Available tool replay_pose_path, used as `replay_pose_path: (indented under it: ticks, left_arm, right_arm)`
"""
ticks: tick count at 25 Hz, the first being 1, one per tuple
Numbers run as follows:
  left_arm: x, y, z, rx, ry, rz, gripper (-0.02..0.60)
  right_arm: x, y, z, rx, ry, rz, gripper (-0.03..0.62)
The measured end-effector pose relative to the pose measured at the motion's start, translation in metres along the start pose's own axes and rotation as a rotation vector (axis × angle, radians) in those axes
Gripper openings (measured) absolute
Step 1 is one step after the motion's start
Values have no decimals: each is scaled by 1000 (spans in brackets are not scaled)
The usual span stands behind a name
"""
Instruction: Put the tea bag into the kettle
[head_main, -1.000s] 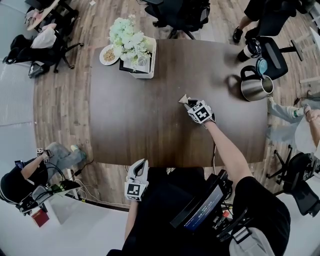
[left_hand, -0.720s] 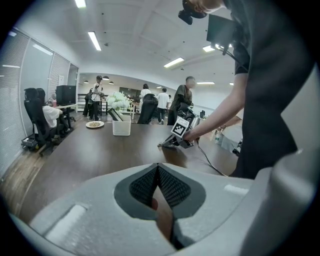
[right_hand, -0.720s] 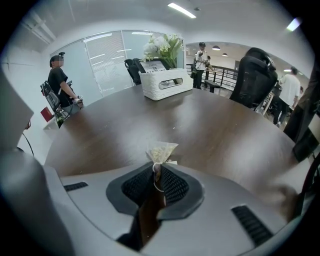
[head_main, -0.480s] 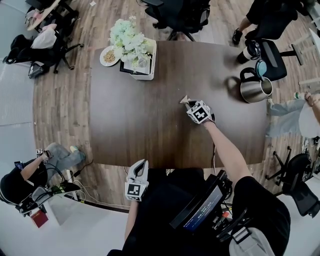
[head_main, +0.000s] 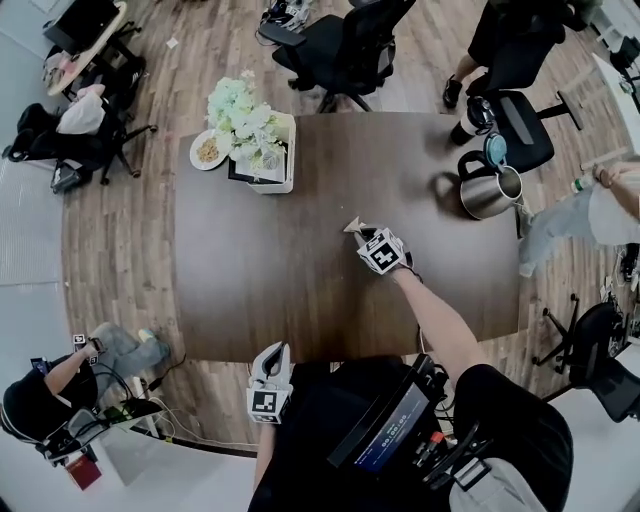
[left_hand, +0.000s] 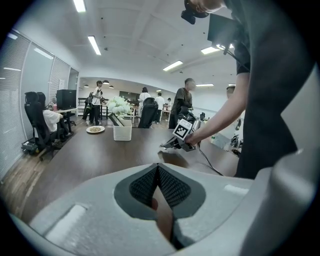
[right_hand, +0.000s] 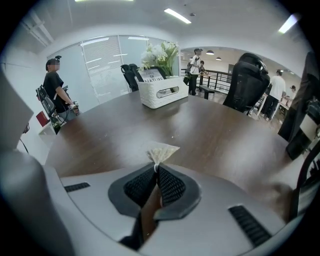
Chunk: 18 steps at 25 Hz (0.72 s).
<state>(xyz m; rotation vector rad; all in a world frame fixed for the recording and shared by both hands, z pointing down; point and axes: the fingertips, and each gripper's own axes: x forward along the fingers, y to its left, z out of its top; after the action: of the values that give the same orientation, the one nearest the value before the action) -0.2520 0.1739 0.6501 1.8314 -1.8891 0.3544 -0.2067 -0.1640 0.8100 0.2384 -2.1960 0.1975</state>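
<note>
The tea bag (right_hand: 161, 151), pinched by its top at the middle of the table (head_main: 280, 290) in the right gripper (head_main: 362, 234), whose jaws have just been closing, is best carried steadily to the kettle (head_main: 487, 190) near the right edge.

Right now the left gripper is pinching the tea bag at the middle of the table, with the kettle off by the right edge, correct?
Not quite: the right gripper holds the tea bag, its jaws having just closed on it, as the right gripper view shows. The left gripper is shut and empty. The rest is right.
</note>
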Motion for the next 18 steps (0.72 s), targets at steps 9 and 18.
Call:
replay_pose_path:
  ticks: [9, 18]
  left_arm:
    - [6, -7, 10, 48, -8, -65, 3]
    - [44, -23, 47, 134, -101, -192, 3]
  right_arm:
    - [-43, 12, 25, 50, -125, -3, 12]
    - [-114, 0, 48, 82, -280, -89, 12]
